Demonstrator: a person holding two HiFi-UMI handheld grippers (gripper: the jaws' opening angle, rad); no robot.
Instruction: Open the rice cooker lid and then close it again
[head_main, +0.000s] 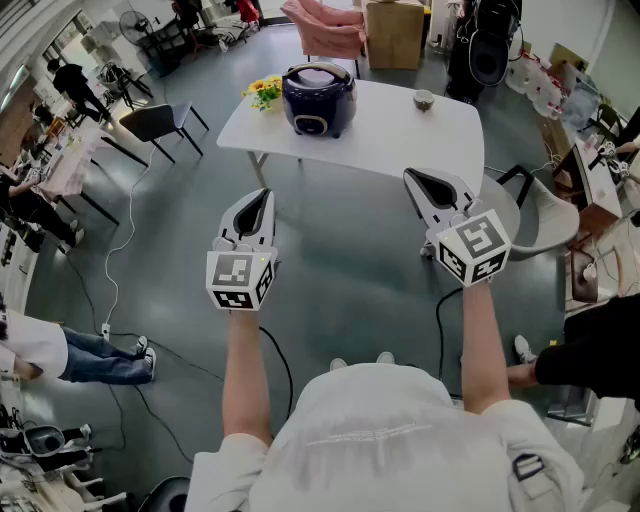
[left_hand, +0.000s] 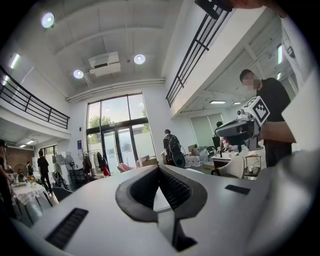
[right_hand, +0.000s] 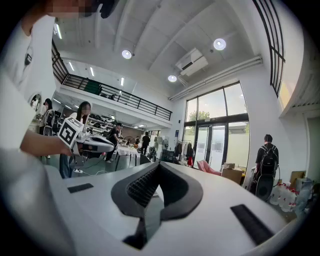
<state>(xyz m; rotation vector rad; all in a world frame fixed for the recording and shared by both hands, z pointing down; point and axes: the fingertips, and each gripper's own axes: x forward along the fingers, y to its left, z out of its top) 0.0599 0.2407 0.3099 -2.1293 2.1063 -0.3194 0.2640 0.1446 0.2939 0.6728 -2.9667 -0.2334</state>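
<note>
floor: smooth grey concrete floor | furniture: white rectangular table, black chair to its left, pink upholstered armchair behind | windows: tall dark-framed glass doors, daylight, greenery outside | ceiling: white, round recessed lamps lit, boxy white air-conditioning unit | upper level: black metal balcony railing

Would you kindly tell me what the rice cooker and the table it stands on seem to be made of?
Rice cooker: a dark navy shell with a glossy finish, probably moulded plastic, judging by the soft highlights on its rounded body; the lid's top looks paler, perhaps silvery.
Table: a white, smooth, fairly matte top with no visible grain, likely laminate or painted board, though the head view cannot settle which.
</note>
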